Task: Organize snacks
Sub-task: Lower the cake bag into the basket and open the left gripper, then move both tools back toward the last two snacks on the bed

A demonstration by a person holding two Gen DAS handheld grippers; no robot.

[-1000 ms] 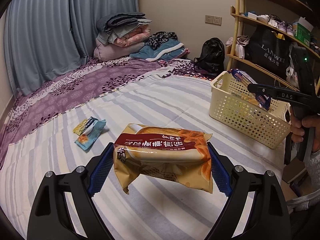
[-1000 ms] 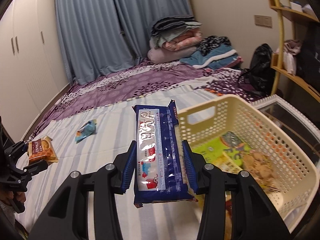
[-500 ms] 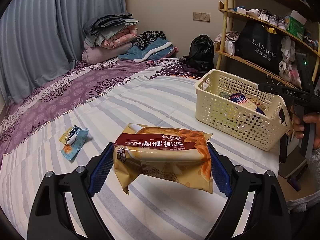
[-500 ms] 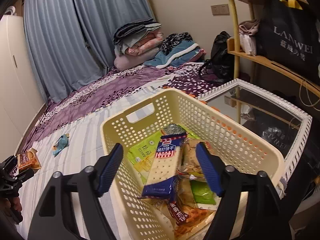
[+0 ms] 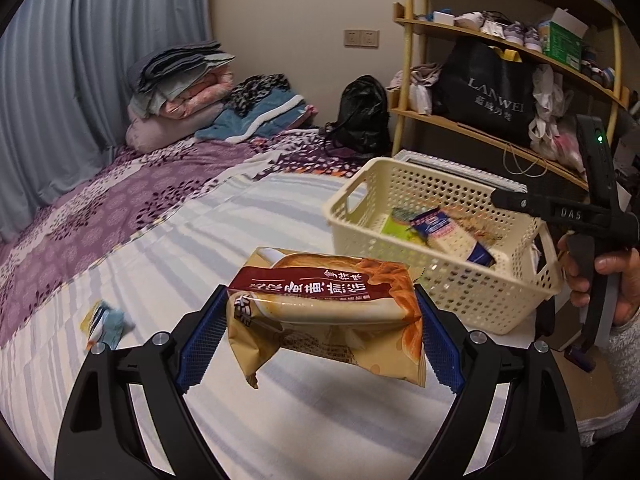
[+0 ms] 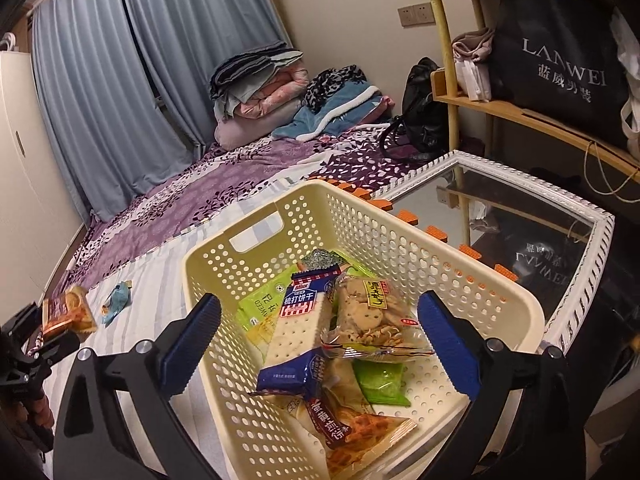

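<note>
My left gripper (image 5: 316,340) is shut on a tan and brown snack bag (image 5: 326,312), held above the striped bedsheet in front of the cream perforated basket (image 5: 400,172). My right gripper (image 6: 320,344) is open and empty above the basket (image 6: 400,236). Inside lie the blue cracker pack (image 6: 300,332), a cookie bag (image 6: 370,320), green packs and other snacks. A small blue and yellow snack packet (image 5: 105,322) lies on the sheet to the left; it also shows in the right wrist view (image 6: 116,300). The left gripper with its bag shows there too (image 6: 66,314).
The bed carries a purple patterned cover (image 5: 100,208) and folded bedding (image 5: 180,92) at the back. A black backpack (image 5: 362,116) and a wooden shelf (image 5: 480,128) stand at the right. A white-framed mirror (image 6: 520,216) lies beside the basket.
My right gripper opened over the basket and the blue cracker pack dropped in among the other snacks. My left gripper moved right toward the basket, still holding the tan bag.
</note>
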